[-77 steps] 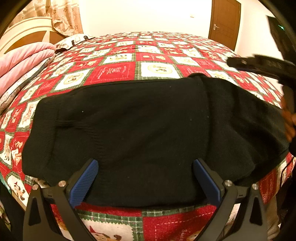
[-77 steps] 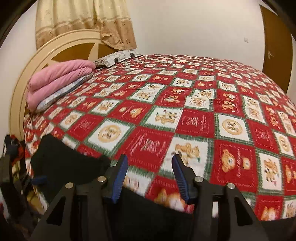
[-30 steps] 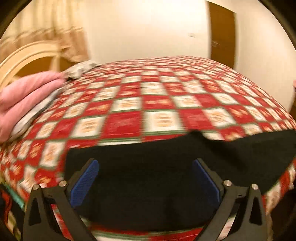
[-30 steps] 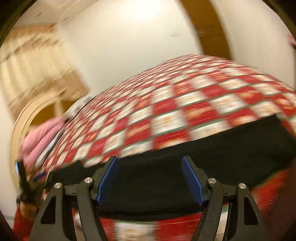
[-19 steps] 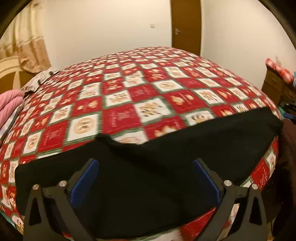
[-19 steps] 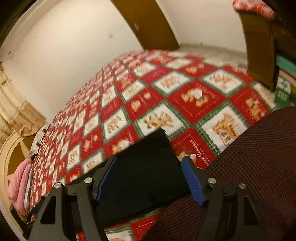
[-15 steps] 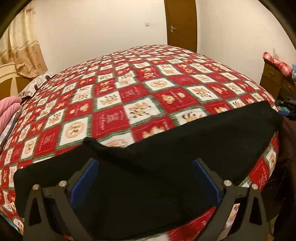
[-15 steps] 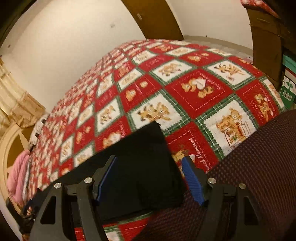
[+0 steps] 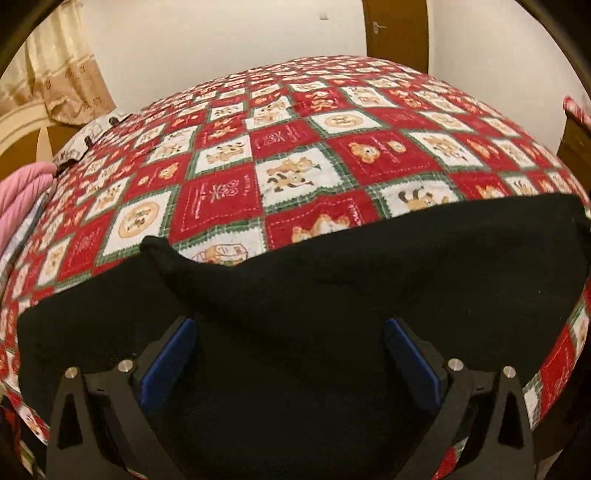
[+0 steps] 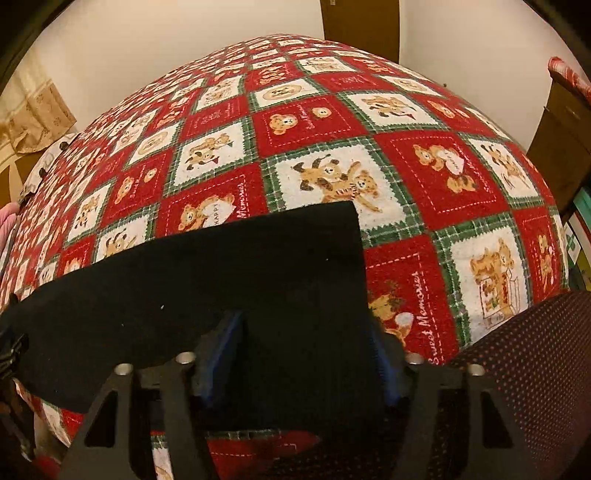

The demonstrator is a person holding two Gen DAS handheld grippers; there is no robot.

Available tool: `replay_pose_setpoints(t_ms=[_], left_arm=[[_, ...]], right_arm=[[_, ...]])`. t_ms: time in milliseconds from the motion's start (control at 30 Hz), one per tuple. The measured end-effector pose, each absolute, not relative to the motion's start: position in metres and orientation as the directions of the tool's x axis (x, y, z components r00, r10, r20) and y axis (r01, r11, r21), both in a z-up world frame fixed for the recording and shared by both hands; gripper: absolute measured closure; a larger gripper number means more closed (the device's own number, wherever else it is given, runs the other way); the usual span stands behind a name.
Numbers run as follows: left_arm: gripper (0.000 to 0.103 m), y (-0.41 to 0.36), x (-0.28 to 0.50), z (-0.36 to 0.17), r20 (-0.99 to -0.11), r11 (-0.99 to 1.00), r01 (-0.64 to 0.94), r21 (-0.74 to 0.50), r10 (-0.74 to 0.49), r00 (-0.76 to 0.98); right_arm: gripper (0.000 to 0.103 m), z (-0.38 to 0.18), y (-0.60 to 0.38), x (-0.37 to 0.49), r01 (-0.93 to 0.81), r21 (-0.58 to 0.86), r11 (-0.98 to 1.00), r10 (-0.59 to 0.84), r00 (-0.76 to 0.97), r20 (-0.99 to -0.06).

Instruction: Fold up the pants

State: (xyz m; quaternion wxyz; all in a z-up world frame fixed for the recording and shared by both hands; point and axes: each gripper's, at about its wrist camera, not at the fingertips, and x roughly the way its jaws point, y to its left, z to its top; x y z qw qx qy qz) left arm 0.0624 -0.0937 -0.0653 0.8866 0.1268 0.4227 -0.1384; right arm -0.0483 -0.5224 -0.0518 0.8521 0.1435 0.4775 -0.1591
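Note:
Black pants [image 9: 332, 280] lie flat along the near edge of a bed with a red, white and green teddy-bear quilt [image 9: 288, 147]. In the left wrist view my left gripper [image 9: 290, 354] hovers over the pants' middle, jaws wide open, nothing pinched. In the right wrist view the pants' leg end [image 10: 258, 273] stops at a straight hem on the right. My right gripper [image 10: 303, 350] straddles that end. Its jaws are closing with black cloth between them, and a gap still shows between the pads. The cloth edge partly hides the right fingertip [image 10: 386, 363].
Folded pink blankets [image 9: 20, 192] and a cream headboard [image 9: 18, 122] lie at the far left, with a curtain [image 9: 62, 74] behind. A brown door [image 9: 395, 33] stands past the bed. A wooden cabinet [image 10: 557, 125] is at the right. Dark dotted maroon fabric [image 10: 524, 373] fills the lower right corner.
Both grippers swung right along the bed edge and dropped closer to the pants. The right gripper reached the leg end and its jaws narrowed. The left jaws stayed wide.

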Motion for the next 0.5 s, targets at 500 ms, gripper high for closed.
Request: replay_pose_setpoints(t_ms=[500], left_arm=[[0.000,-0.093,0.059,-0.064,-0.787,0.922,0.375,0.097,-0.159,0.595]], right_arm=[[0.087,-0.007,-0.453,-0.052,0.392,-0.049,0.919,-0.277,0.551,-0.787]])
